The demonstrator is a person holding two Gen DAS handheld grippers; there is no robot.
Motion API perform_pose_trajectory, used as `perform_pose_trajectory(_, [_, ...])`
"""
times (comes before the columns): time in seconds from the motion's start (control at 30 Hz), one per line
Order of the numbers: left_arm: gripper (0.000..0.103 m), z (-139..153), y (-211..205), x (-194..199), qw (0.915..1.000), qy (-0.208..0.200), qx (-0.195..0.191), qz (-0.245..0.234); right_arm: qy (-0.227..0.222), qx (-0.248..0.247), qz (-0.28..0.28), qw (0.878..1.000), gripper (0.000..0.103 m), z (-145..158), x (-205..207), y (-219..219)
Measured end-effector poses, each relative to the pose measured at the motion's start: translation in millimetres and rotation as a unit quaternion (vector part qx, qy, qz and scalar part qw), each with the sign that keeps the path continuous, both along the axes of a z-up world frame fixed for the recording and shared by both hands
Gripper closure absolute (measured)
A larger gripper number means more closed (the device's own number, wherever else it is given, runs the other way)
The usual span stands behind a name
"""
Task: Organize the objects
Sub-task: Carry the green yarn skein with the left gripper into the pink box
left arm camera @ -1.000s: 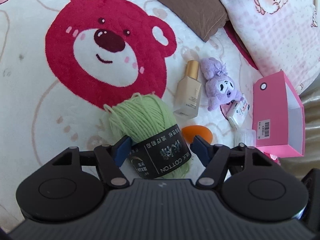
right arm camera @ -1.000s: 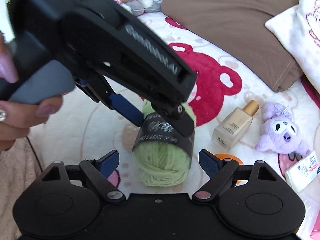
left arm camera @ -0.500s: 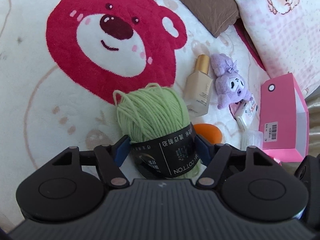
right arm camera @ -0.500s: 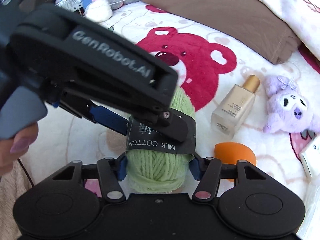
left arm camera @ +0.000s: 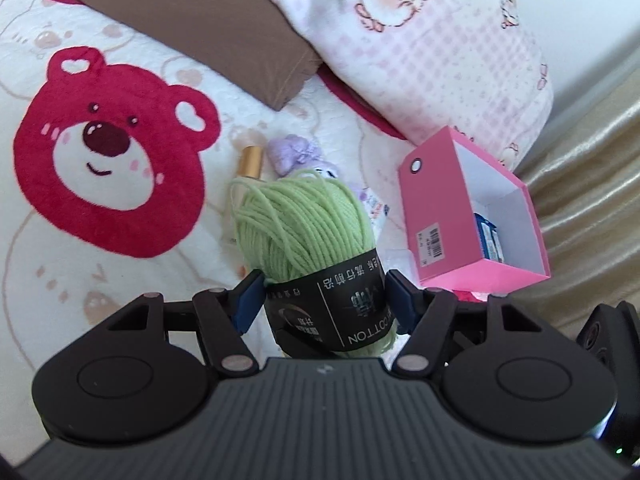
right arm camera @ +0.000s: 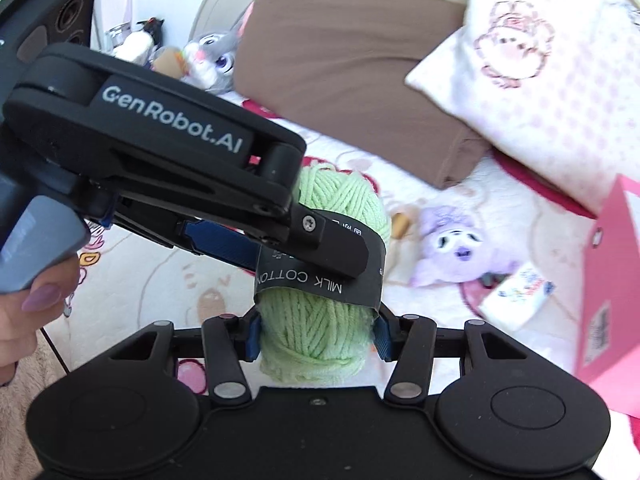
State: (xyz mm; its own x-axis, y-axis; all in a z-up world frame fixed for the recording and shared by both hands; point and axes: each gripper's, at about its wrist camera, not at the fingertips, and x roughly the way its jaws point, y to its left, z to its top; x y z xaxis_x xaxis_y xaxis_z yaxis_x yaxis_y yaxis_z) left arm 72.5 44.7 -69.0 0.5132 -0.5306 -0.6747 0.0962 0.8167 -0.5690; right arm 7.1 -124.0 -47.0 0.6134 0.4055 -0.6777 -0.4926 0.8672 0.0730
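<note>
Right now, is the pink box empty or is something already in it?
Not empty. The pink box stands open, and a blue-and-white packet lies against its inner wall. What else it holds, cannot tell.

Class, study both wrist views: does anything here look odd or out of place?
Yes: one green yarn skein with a black paper band is clamped by both the left claw and the right claw at once, off the bear-print blanket.

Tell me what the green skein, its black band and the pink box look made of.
Green yarn skein: soft matte spun fibre, seen in its twisted parallel strands; the band reads MILK COTTON. Black label band: likely smooth paper, slightly glossy, with printed white text. Pink box: probably cardboard, with flat stiff walls, a white inside and a barcode sticker.
</note>
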Motion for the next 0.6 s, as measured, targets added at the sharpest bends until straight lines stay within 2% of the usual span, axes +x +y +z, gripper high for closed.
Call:
perform_pose_trajectory(0.17, [0.039,19,-35,6,0.9994,-0.019,-0.001,-0.028,-0.020,-0.009,-0.034,0.999,0.046,20,-9,-29])
perform_pose_trajectory(0.27, [0.039,39,-62,10,0.9977,-0.028,0.015,-0.059,-0.027,-0.001,-0.057,0.998,0.046,34,-15,-51])
perform_pose_trajectory(0.37, [0.039,59,-91,14,0.9944,-0.041,0.029,-0.093,-0.040,-0.002,-0.078,0.996,0.045,51,-21,-73])
perform_pose_trajectory(0.6, [0.038,92,-161,37,0.9841,-0.066,0.020,-0.164,-0.081,-0.018,-0.153,0.985,0.045,83,-27,-130])
